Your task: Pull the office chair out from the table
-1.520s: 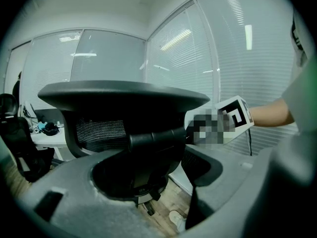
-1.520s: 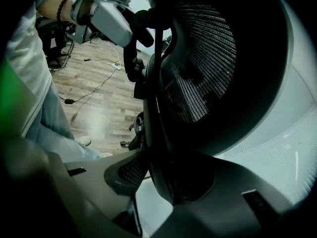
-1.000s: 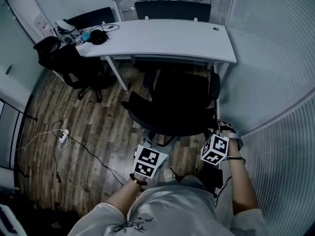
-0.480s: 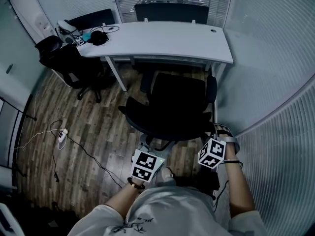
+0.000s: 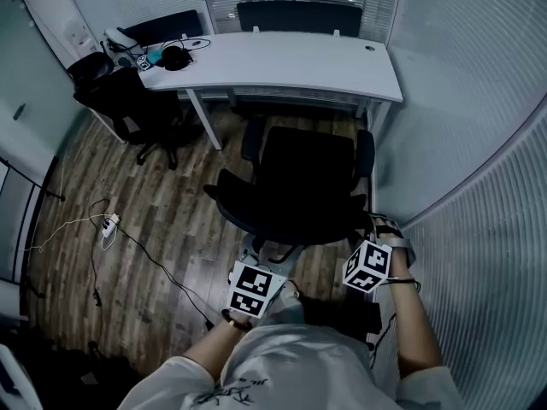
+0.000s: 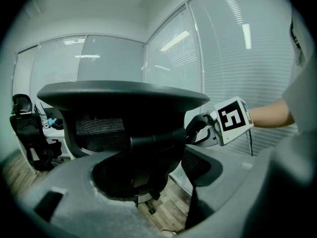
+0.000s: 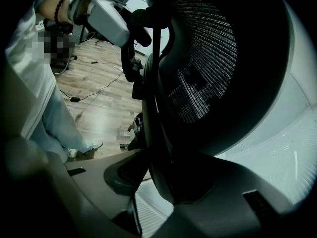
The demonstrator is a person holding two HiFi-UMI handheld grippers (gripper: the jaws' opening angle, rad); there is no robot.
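The black office chair (image 5: 299, 186) stands on the wood floor a little way out from the white table (image 5: 282, 62), its mesh back toward me. My left gripper (image 5: 259, 256) is shut on the left part of the chair's back. In the left gripper view the chair back (image 6: 124, 98) fills the space between the jaws. My right gripper (image 5: 369, 233) is shut on the back's right edge, and the mesh back (image 7: 203, 68) runs between its jaws. Each gripper shows in the other's view: the right gripper (image 6: 198, 128) and the left gripper (image 7: 131, 48).
A second black chair (image 5: 128, 109) stands at the table's left end, a third one (image 5: 299, 15) behind the table. Headphones (image 5: 175, 56) and small items lie on the table's left end. A power strip (image 5: 109, 225) and cables cross the floor at left. A frosted glass wall (image 5: 461, 143) stands close on the right.
The chair has rolled back from the table toward me, with both grippers still on its back. The gap between seat and table edge has widened.
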